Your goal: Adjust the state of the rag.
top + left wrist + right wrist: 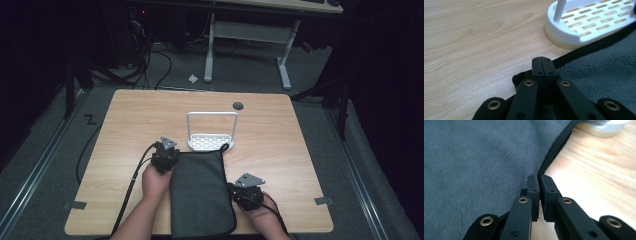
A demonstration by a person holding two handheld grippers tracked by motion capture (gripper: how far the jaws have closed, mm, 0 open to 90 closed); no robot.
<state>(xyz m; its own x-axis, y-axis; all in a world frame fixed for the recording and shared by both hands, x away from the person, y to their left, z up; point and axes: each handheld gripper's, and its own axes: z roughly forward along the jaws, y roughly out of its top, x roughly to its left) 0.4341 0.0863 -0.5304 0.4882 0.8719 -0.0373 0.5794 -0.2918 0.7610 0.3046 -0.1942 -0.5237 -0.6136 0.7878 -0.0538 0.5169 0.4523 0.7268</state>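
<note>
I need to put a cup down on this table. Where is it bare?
Bare wood lies along the table's left side, its right side past the rack, and the far strip behind the rack. The near middle is crowded: the towel, with the left gripper and right gripper at its edges.

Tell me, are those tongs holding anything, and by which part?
Both pinch the grey towel by its black hem: the left tongs at its far left corner, the right tongs partway along its right edge.
</note>
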